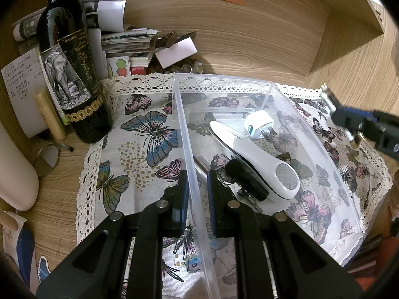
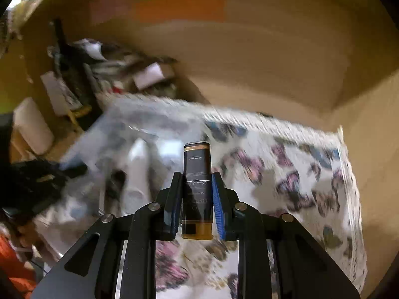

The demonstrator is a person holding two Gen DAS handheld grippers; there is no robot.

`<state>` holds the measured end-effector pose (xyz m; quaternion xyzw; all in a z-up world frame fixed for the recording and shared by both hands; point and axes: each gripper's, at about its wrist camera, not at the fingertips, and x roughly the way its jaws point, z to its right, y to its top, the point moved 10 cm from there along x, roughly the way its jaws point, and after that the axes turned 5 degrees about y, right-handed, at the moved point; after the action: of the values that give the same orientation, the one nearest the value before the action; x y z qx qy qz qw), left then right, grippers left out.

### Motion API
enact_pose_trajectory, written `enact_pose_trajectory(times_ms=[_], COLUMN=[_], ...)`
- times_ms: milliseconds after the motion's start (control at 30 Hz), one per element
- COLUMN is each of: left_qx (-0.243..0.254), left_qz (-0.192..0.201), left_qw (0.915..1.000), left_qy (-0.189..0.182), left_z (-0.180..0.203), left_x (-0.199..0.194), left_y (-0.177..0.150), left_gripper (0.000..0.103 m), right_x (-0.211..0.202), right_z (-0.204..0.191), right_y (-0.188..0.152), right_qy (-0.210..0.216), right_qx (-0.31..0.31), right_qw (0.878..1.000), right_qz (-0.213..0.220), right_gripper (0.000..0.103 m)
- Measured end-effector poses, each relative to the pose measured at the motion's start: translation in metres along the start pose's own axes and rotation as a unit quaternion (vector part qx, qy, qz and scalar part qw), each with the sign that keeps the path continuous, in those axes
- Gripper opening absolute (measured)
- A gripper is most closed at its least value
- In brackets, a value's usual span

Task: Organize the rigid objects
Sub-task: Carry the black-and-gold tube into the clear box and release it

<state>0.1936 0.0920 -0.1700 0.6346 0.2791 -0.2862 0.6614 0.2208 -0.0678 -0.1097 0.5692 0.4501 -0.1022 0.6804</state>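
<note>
Bottle gripped by right hand-held gripper; left hand-held gripper clamps bin wall. Next: carry bottle into bin.

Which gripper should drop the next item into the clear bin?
Right. The right gripper already clamps a black-and-gold bottle over the cloth. The left gripper is shut on the clear bin wall, steadying it.

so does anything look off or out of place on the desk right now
Nothing is spilled or broken. The clear plastic bin sits skewed on the butterfly cloth, its side wall pinched by the left gripper. The right gripper holds a dark tube.
</note>
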Motion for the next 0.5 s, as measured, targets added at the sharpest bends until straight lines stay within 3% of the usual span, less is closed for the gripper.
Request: enact_pose_trajectory(times_ms=[200,500], left_qx=[0.0,-0.001], left_qz=[0.0,0.0], left_qw=[1.0,1.0], left_qy=[0.0,-0.001], left_z=[0.0,0.0], left_x=[0.0,0.0], left_y=[0.0,0.0], left_gripper=[0.013,0.013], right_x=[0.015,0.065], right_z=[-0.043,-0.073], right_y=[0.013,-0.013], right_qy=[0.05,0.077], right_qx=[-0.048,-0.09], right_qw=[0.998,0.988], right_qz=[-0.01,-0.095], right_gripper=[0.021,0.021])
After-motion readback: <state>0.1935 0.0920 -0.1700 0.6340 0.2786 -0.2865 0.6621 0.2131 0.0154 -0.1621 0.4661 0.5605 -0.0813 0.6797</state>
